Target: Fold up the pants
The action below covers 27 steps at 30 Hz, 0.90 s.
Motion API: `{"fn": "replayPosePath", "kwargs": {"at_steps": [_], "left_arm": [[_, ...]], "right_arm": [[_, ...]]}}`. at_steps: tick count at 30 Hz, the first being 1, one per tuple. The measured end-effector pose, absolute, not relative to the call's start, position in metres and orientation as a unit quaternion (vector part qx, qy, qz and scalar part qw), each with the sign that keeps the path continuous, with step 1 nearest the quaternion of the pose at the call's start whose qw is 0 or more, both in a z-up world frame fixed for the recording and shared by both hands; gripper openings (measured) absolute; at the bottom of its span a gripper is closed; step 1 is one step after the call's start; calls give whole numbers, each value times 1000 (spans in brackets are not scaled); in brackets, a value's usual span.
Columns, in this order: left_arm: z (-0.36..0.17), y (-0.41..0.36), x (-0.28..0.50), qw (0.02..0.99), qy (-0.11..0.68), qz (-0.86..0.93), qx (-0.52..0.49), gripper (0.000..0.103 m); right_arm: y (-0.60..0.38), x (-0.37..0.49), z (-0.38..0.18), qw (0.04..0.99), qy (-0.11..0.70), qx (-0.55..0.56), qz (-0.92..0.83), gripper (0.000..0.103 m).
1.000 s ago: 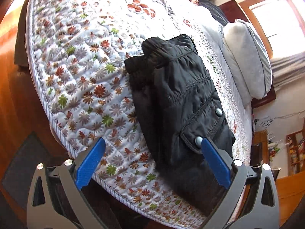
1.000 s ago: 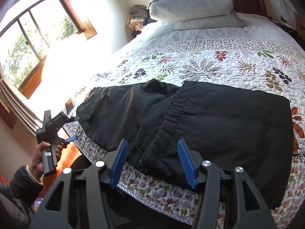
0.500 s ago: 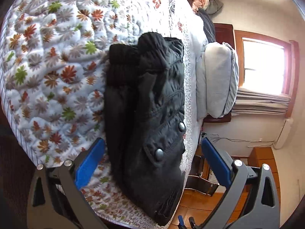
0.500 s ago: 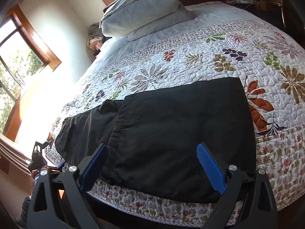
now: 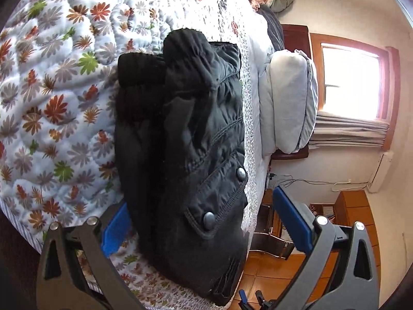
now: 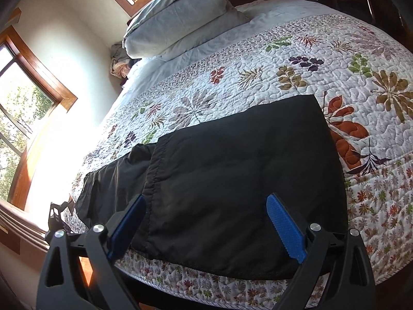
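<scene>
Lying folded on the leaf-patterned quilt (image 6: 296, 77) near the bed's edge, the black pants (image 6: 232, 168) rest well apart from the grey pillows (image 6: 180, 18) at the headboard end. With the pants as reference, the left claw (image 5: 201, 222) is spread wide, its blue pads flanking the snap-pocket end without gripping. The right claw (image 6: 206, 224) is likewise wide open over the pants' near edge, holding nothing.

Left claw (image 5: 204, 222) agape, right claw (image 6: 206, 227) agape
</scene>
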<state>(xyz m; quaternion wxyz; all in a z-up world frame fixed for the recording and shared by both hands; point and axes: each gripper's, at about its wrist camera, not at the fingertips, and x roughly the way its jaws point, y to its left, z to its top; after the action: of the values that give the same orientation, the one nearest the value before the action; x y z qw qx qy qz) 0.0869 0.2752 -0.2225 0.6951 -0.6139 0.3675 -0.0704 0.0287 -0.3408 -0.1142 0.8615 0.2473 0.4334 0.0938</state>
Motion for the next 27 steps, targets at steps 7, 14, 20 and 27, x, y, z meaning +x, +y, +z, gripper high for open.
{"fn": "replayPosePath", "kwargs": {"at_steps": [7,14,20,27], "left_arm": [[-229,271,91,699,350,-75,-620,99],[-231,269,93,733,391,-42,-555,39],[-225,271,88,749,381,-45,-540,17],[-197,258,83,800,343,-60,-488,13]], "right_arm": [[-335,30,-115,862,440,235,96,95],[-329,32,-123,857,452,227,96,95],[-327,33,-126,854,459,224,95,95],[-331,32,-127,853,459,231,93,95]]}}
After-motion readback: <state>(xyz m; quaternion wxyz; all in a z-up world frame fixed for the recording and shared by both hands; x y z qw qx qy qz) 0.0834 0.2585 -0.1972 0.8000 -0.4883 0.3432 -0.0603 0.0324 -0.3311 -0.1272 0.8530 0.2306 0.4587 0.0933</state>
